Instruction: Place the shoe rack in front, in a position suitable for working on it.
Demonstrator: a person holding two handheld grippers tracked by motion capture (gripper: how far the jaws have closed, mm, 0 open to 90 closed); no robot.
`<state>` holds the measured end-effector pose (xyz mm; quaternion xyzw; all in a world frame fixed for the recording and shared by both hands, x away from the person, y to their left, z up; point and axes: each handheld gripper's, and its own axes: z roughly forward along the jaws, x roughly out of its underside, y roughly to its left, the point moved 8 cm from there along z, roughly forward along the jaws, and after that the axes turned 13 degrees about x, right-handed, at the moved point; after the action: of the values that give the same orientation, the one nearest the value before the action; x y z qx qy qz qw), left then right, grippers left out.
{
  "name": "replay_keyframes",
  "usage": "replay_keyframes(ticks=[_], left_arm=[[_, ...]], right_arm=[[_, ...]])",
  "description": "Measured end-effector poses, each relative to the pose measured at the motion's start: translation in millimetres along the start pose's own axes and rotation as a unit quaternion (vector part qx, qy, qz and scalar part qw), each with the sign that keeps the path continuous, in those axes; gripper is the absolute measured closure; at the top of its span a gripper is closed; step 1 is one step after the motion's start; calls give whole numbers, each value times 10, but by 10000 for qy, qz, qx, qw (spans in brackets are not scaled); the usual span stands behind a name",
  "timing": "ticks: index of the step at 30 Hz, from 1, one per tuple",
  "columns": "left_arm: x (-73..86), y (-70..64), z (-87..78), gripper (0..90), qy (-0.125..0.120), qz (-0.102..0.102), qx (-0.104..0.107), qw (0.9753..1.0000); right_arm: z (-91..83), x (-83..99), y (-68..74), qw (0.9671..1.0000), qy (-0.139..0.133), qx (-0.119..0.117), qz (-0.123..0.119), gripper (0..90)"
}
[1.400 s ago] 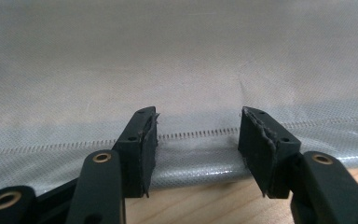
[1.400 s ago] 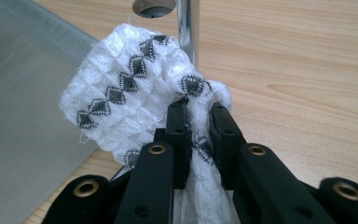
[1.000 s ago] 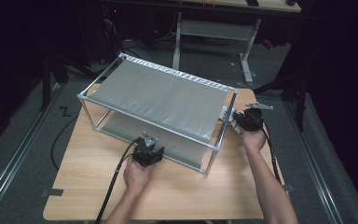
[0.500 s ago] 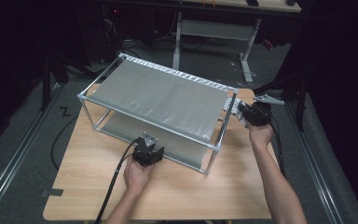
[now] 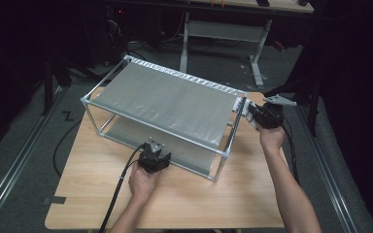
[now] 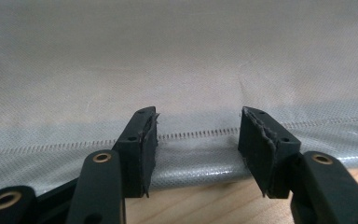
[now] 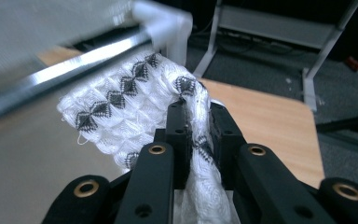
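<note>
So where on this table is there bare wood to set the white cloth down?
Bare wood lies along the table near edge, between the rack and the person, and in a strip right of the rack, under the right gripper clamping the cloth. The left gripper, open, crowds the rack's lower front edge. The rack covers the far half.

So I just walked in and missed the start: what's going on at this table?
A person is working with a gripper in each hand at a two-tier rack with grey mesh shelves on the wooden table. The right gripper is shut on a white knitted cloth with black diamonds, held up by the rack's top right corner. The left gripper is open at the front edge of the lower shelf.
</note>
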<state>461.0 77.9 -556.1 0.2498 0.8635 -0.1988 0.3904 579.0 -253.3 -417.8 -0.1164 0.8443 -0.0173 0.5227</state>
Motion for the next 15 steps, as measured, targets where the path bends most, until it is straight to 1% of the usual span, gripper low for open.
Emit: replay_keyframes(ticks=[2,4,7,8,9,10,11,13,15], left_arm=[[0,0,0,470,-1,-3,2,10000],[1,0,-1,469,4,-3,-2,10000],[0,0,-1,470,1,-4,1,10000],[0,-1,-1,470,1,-4,0,10000],[1,-1,-2,469,8,-2,-2,10000],[1,0,-2,470,8,-2,-1,10000],[1,0,-2,469,7,-6,1,10000],[0,0,-1,470,0,-7,5,10000],[2,4,-3,469,12,-12,17,10000]], right_arm=[[48,87,19,9999,116,9,-22,809],[103,203,46,9995,295,12,-91,809],[139,312,93,9990,413,-31,-143,809],[135,347,109,9991,398,-55,-129,809],[130,378,121,9988,451,-93,-142,809],[122,405,131,9985,498,-94,-196,809],[104,422,140,9985,486,-91,-254,809],[49,440,133,9985,436,-114,-299,808],[-5,451,107,9985,443,-134,-302,808]])
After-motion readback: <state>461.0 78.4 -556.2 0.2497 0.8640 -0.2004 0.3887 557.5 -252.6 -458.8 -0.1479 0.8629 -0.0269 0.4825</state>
